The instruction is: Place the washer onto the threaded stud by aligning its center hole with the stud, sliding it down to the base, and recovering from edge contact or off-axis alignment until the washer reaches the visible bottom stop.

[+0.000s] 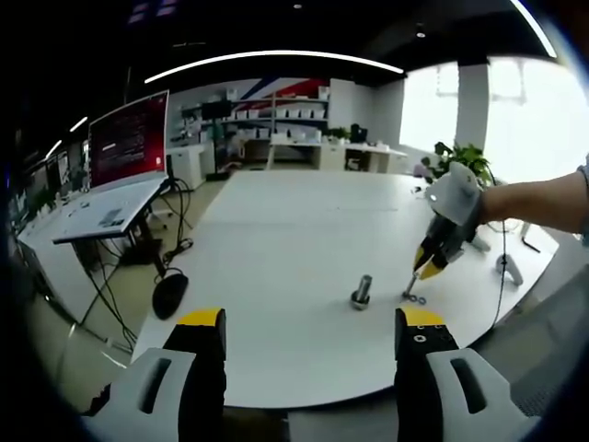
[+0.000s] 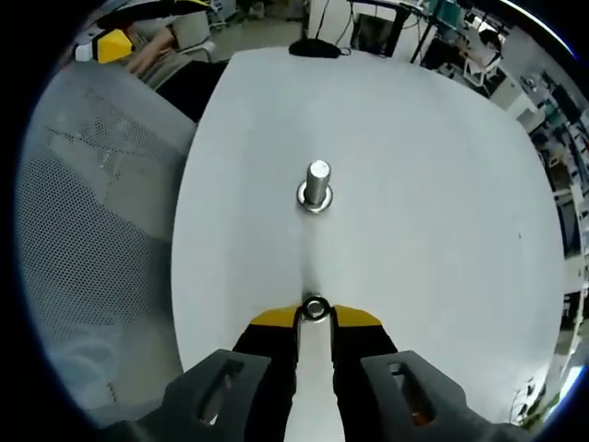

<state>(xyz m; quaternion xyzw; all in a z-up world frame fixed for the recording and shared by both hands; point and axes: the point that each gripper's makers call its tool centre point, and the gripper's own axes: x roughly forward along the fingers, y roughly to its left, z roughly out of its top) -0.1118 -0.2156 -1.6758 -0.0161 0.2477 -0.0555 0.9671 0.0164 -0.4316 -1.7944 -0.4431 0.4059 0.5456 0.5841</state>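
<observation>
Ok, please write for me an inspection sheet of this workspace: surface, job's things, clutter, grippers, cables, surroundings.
Surface: white table, mostly bare.
Job's things: threaded stud stands upright on its base; washer is apart from it, at the right gripper's tips, on or just above the table.
Clutter: nothing seen near the stud.
Grippers: right gripper shut on the washer; left gripper open, holding nothing, back from the stud.
Cables: dark cables hang beside the desk.
Surroundings: open laptop on a side desk, plant, bright windows.
</observation>
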